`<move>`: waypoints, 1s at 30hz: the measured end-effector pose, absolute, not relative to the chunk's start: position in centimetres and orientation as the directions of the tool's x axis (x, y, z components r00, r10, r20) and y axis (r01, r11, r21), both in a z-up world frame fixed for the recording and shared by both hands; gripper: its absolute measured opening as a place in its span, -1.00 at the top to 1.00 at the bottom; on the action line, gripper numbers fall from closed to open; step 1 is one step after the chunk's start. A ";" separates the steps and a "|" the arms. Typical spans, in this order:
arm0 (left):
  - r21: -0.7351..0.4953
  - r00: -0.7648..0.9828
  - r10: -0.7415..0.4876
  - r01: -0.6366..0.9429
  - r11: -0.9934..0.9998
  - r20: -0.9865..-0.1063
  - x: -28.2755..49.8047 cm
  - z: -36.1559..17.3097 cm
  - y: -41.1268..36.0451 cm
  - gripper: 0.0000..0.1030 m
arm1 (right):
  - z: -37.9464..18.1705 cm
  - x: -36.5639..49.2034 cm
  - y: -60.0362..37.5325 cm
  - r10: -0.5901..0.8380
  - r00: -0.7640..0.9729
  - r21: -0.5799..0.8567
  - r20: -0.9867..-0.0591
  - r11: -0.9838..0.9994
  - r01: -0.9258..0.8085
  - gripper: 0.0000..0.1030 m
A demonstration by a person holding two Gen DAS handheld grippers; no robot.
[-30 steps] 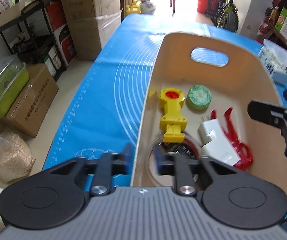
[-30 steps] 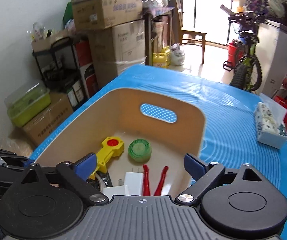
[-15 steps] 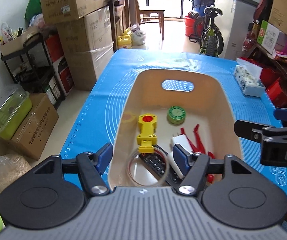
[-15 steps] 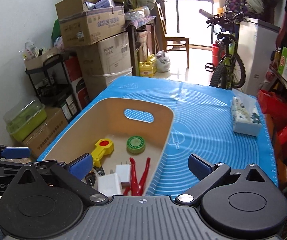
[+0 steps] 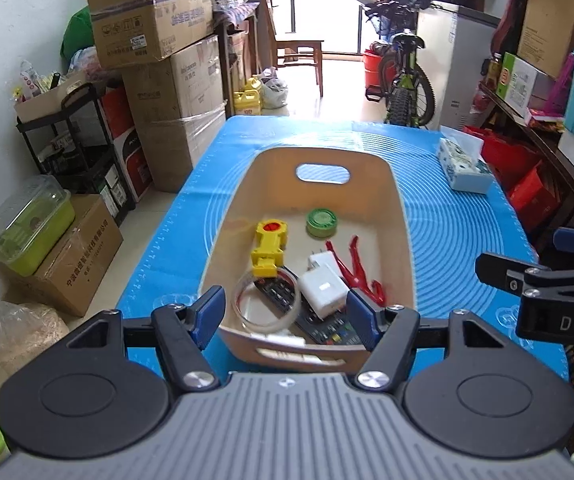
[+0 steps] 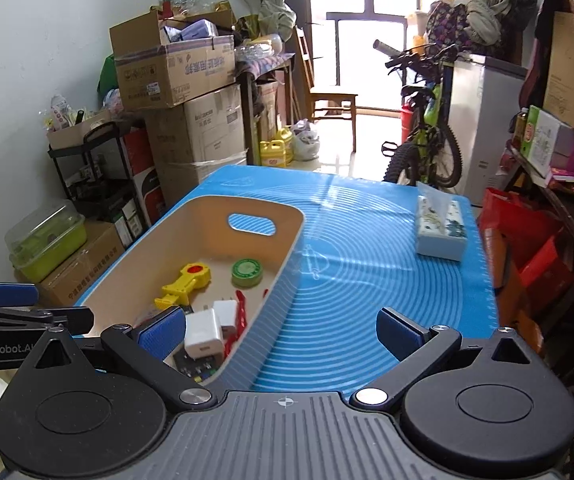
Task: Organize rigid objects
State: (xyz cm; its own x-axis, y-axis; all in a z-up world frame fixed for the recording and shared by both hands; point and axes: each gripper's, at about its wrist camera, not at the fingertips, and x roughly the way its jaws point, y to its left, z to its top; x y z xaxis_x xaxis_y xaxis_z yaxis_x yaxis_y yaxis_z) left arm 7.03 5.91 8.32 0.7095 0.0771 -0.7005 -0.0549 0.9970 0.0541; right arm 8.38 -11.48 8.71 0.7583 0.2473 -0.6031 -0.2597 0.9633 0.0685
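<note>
Hanging just above the near end of the bin [image 5: 401, 216], the left claw [image 5: 287, 314] has its two blue pads wide apart and holds nothing. Off to the side, the right claw [image 6: 283, 330] is spread wide too and is empty, with one pad over the bin's corner and the other over the bare mat [image 6: 367, 280]. Both look pulled back and up, likely because the sorting is about done and nothing needs a grip now. Inside the tan bin, nearest the claws, lies one clear ring of tape [image 5: 268, 300] on top of one black remote [image 5: 319, 326]. Next to them sit white plugs; I count two in the right view, a big plug [image 6: 203, 334] and a small plug [image 6: 226, 312] behind it. One red clip [image 5: 355, 268] lies beside them. Farther in rest one yellow toy [image 5: 269, 246] and one green lid [image 5: 321, 222]. All of these hard things are in the bin, so they stay together and do not roll off the table. Out on the mat, well apart from the bin, sits one pack of tissues [image 6: 441, 232], which is soft and so may have been left out.
</note>
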 end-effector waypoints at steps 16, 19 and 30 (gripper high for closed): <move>0.056 0.743 0.064 -0.036 0.998 -0.666 1.9 6.6 3.1 -0.33 | 5.5 2.0 -15.2 0.179 0.780 0.071 -0.600 0.983 -0.171 -0.95; 0.068 0.748 0.064 -0.026 0.997 -0.661 1.2 6.1 2.5 -0.33 | 4.7 1.2 -15.8 0.167 0.784 0.078 -0.599 0.986 -0.150 -0.95; 0.086 0.773 0.067 -0.016 0.996 -0.631 -1.1 3.2 0.7 -0.33 | 3.1 -1.8 -16.6 0.156 0.805 0.071 -0.573 0.987 -0.142 -0.95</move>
State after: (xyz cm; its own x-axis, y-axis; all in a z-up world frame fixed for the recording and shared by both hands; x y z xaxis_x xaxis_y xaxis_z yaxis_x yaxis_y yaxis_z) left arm -1.07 0.73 3.24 0.7728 0.0668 -0.6311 -0.0156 0.9962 0.0862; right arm -1.84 -16.56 3.13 0.8046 0.1563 -0.5729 -0.1416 0.9874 0.0706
